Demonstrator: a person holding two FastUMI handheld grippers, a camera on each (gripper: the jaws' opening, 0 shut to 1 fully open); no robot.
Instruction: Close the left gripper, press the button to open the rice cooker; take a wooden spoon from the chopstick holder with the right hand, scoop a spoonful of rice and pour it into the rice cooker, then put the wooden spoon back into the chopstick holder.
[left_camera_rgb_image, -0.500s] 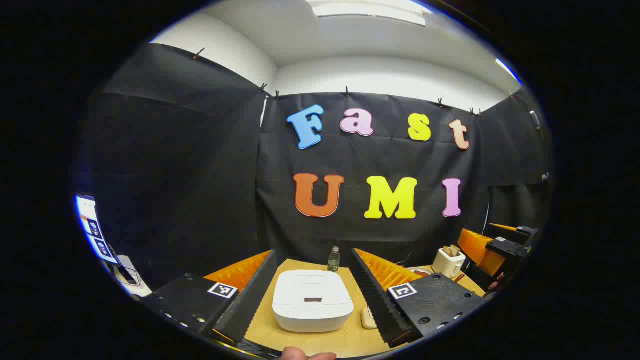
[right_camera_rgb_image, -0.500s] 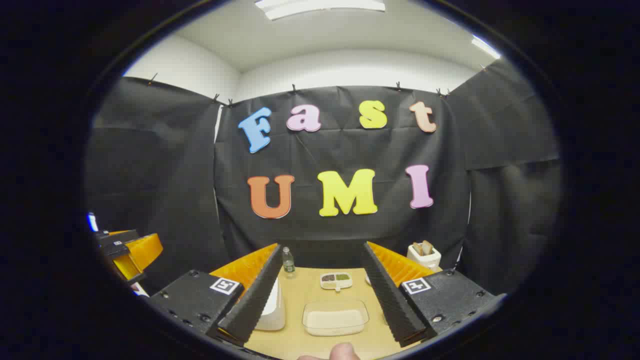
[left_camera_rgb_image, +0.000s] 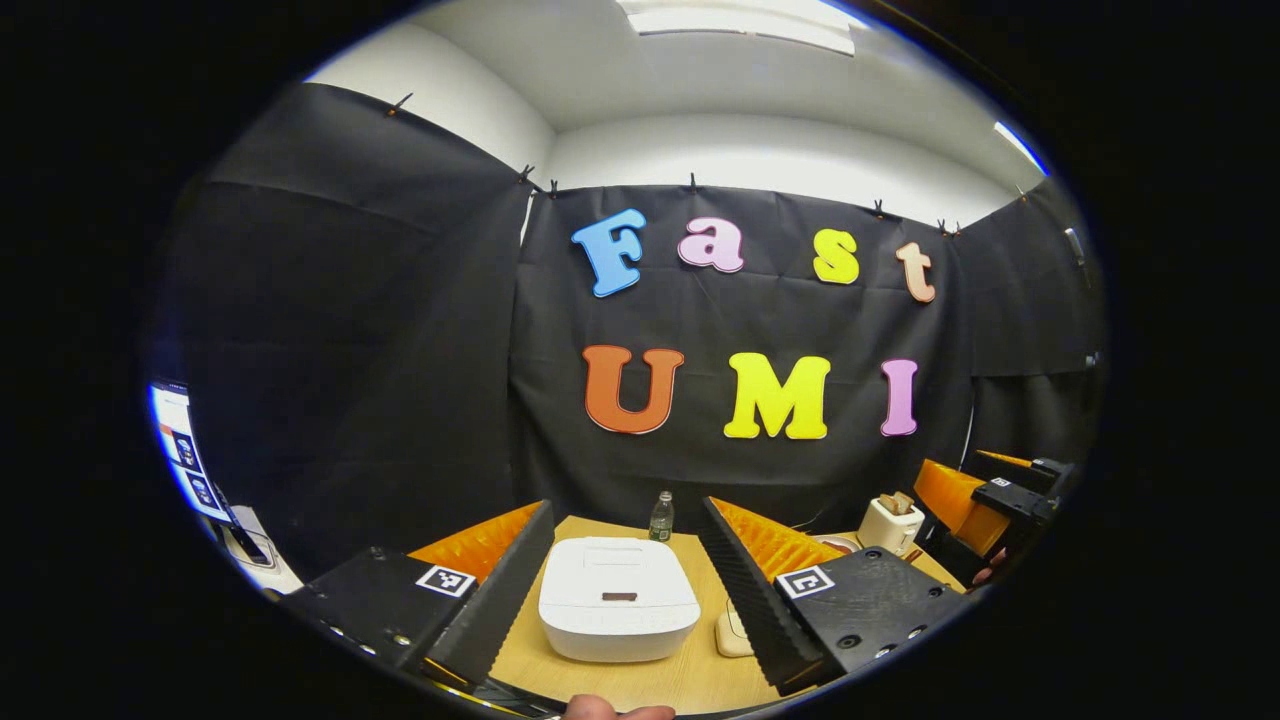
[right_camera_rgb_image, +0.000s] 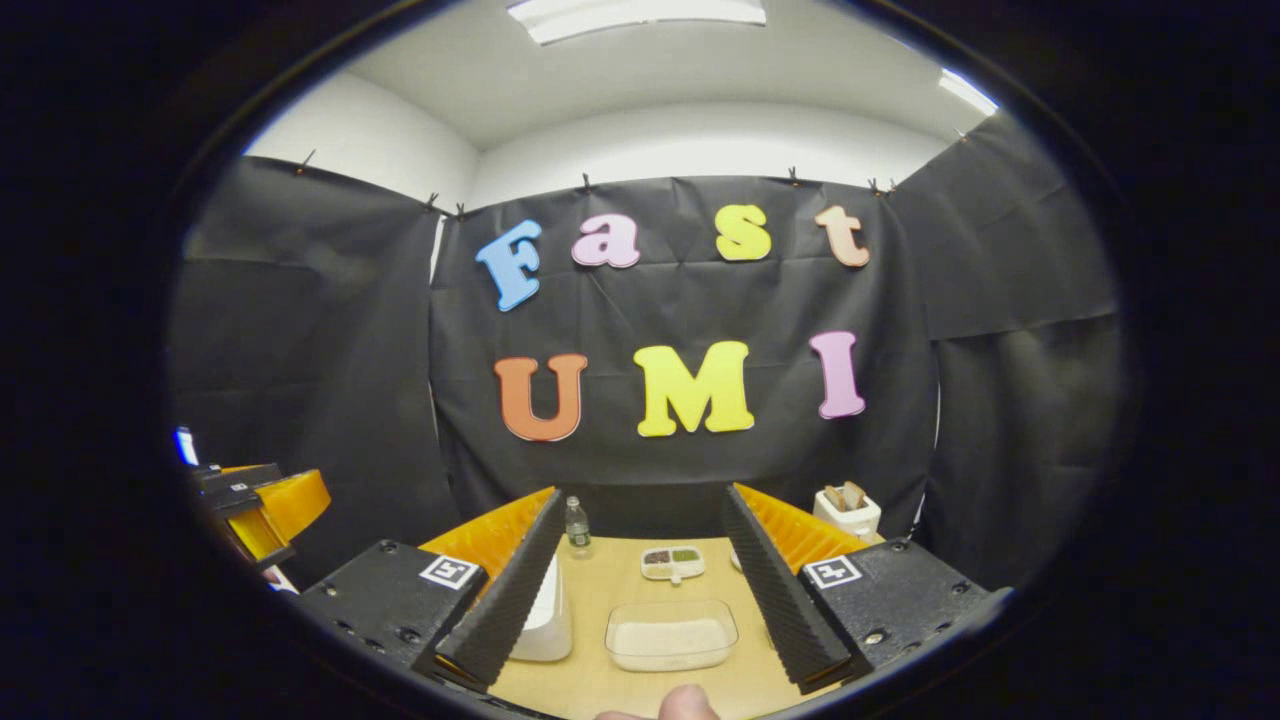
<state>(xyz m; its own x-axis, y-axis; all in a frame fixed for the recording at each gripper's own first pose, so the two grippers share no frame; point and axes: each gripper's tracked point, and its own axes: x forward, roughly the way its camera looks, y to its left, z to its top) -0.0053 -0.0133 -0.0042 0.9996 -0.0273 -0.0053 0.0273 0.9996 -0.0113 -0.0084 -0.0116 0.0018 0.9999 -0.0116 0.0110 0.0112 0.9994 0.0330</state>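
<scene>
In your right gripper view, the rice cooker (right_camera_rgb_image: 548, 612) is largely hidden behind the near finger (one white side shows). The contents of the small divided dish (right_camera_rgb_image: 672, 562) are too small to identify. In your left gripper view, a pale item (left_camera_rgb_image: 732, 634) on the table is partly covered by a finger, and the holder (left_camera_rgb_image: 888, 522) contents are too small to tell.

The left claw (left_camera_rgb_image: 625, 590) is hovering with its jaws spread wide, gripping nothing. The right claw (right_camera_rgb_image: 640, 590) is likewise hanging wide open and empty. A fingertip (right_camera_rgb_image: 688, 702) is peeking in at the bottom edge of the right gripper view.
</scene>
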